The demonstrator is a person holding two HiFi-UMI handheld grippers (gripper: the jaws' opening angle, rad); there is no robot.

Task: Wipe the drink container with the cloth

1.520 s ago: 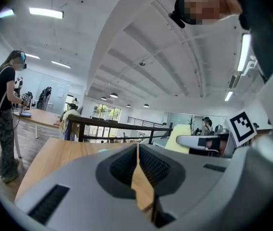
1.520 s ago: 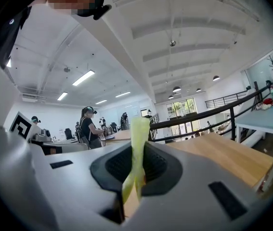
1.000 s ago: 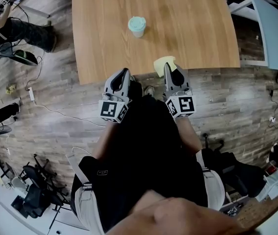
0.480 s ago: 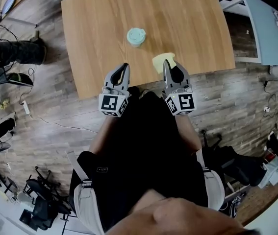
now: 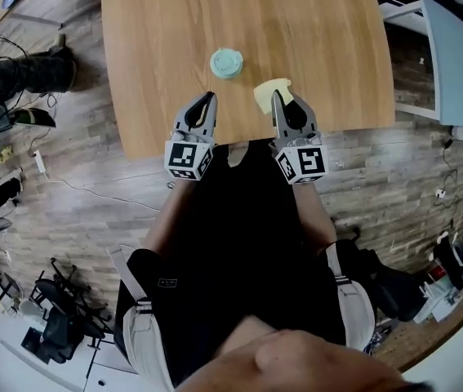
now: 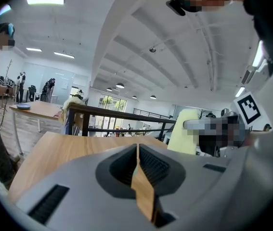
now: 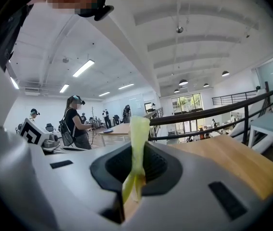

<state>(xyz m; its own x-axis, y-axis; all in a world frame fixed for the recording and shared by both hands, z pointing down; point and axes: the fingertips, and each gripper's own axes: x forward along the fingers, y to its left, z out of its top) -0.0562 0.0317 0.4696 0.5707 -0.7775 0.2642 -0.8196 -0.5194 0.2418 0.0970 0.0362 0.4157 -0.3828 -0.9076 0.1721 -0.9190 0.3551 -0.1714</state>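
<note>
— Pose of the left gripper (image 5: 208,98)?
— Held at the near edge of the table (image 5: 329,31), pointing forward, jaws pressed together on nothing.
— And the right gripper (image 5: 277,96)?
— Level with it, well apart, clamped on the yellow cloth (image 5: 269,90), a fold sticking up past the tips.
— Whereabouts of the drink container (image 5: 226,62)?
— Upright on the wood, ahead of both grippers and between them, touching neither.
— Surroundings?
— Plank floor (image 5: 394,178); open hall, ceiling lights (image 7: 83,68), people (image 7: 76,121) standing near other tables.
</note>
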